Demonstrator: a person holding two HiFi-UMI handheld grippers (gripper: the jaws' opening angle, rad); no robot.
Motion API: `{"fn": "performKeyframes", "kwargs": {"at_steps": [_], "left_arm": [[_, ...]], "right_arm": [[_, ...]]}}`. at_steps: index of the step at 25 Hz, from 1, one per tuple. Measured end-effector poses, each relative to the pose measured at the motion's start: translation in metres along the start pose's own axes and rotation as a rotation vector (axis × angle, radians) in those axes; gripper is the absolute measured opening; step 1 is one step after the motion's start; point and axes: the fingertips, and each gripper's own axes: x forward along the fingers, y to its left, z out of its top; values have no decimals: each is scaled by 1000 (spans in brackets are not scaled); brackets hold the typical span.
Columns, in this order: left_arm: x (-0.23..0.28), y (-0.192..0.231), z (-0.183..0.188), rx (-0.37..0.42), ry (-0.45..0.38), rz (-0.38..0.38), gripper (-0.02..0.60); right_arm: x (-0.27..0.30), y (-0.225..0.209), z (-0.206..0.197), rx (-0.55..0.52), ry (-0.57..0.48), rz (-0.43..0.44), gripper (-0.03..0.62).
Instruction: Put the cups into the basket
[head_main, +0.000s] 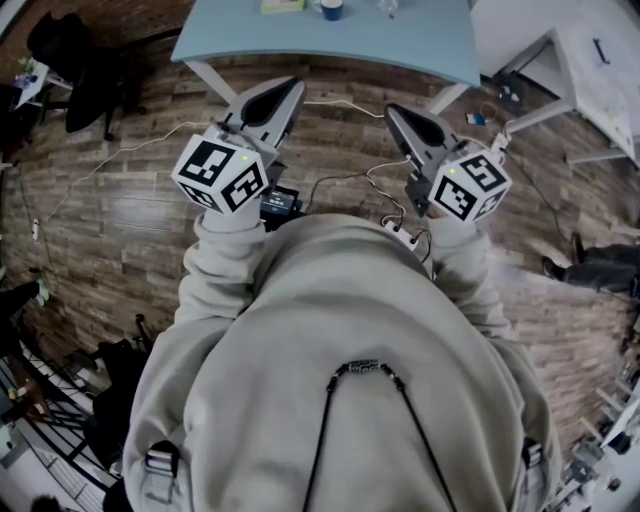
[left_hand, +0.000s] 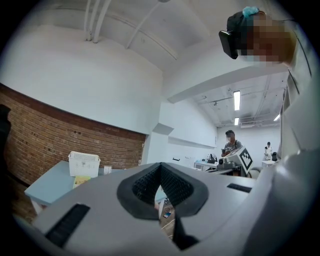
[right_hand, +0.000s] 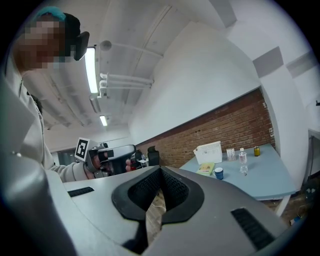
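Both hands are held level in front of the person's chest, well short of the bench (head_main: 400, 40); wooden floor (head_main: 120, 220) lies below them.

Left hand-held gripper (head_main: 291, 89): pads pressed together at the tips, nothing between them. Through the slot under the pads only floor shows.
Right hand-held gripper (head_main: 393, 110): also pressed together and empty.

Task items, from the right gripper view:
- blue cup (right_hand: 218, 173) stands upright on the bench, near its front edge and just beside a yellow-green flat pad (right_hand: 206, 169).
- white basket (right_hand: 208, 152) stands behind the pad, open top up, and looks unfilled as far as its wall lets me see.
- a clear bottle (right_hand: 242, 159) and a few small containers stand to the right of the cup; they are too small to tell whether any is a cup.

Handling estimate for the blue cup: small, rigid, probably light. Whether it holds liquid cannot be seen, so keep it upright. The side looks smooth and may slip under a flat squeeze across the body. The better hold is on the rim wall, one jaw inside and one outside. A modest squeeze should do.

The basket wall looks like thin perforated plastic, so the basket is likely light enough to skid if bumped. Lower the cup in from above.

Next need: open one pair of jaws and close the distance to the bench.
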Motion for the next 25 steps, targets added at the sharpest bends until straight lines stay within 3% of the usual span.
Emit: {"fn": "performKeyframes", "kwargs": {"at_steps": [11,19,25], "left_arm": [[-4,18,-8,-33,8,35,-2],[14,66,-24,-70,20,36,-2],[36,112,-15,-75,15,26,-2]], "right_arm": [[18,-8,-15,25,40,23,12],[64,-29,-21,17,93,29,11],[105,-52,-14,7,128,16,11]]}}
